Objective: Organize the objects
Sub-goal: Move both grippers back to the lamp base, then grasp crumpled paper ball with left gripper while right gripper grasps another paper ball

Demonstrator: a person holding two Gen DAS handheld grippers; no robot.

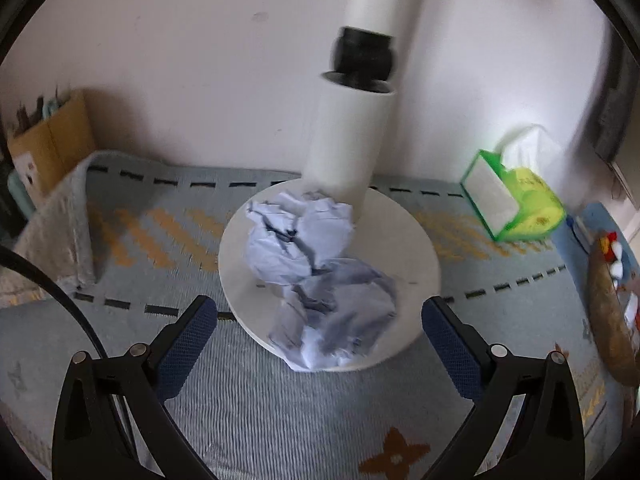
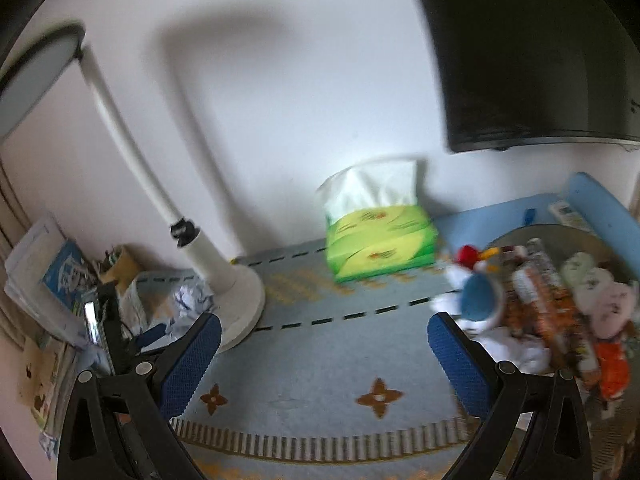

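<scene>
1. Pale-blue crumpled paper (image 1: 316, 276) lay heaped on the white round base (image 1: 416, 264) of the desk lamp (image 1: 352, 136), its near end hanging over the base's front rim onto the woven mat (image 1: 280, 412) that covered the tabletop.
2. My left claw (image 1: 319, 344) stood wide, its jaws to either side of that near end, the pads not touching it and nothing held.
3. My right claw (image 2: 324, 364) was also spread wide and empty, above bare mat, with the green tissue box (image 2: 380, 240) beyond it by the wall and a cluttered tray (image 2: 560, 292) of snacks and toys to its right.
4. I judged the step to be the approach to the paper wad, the grasp not yet made.
5. Next, I reckoned, the left claw had to drop lower around the wad and close gently, since loose paper crushes and slips; it had to stay off the lamp's stem just behind.
6. Where the paper belonged I could not tell; no bin showed.
</scene>
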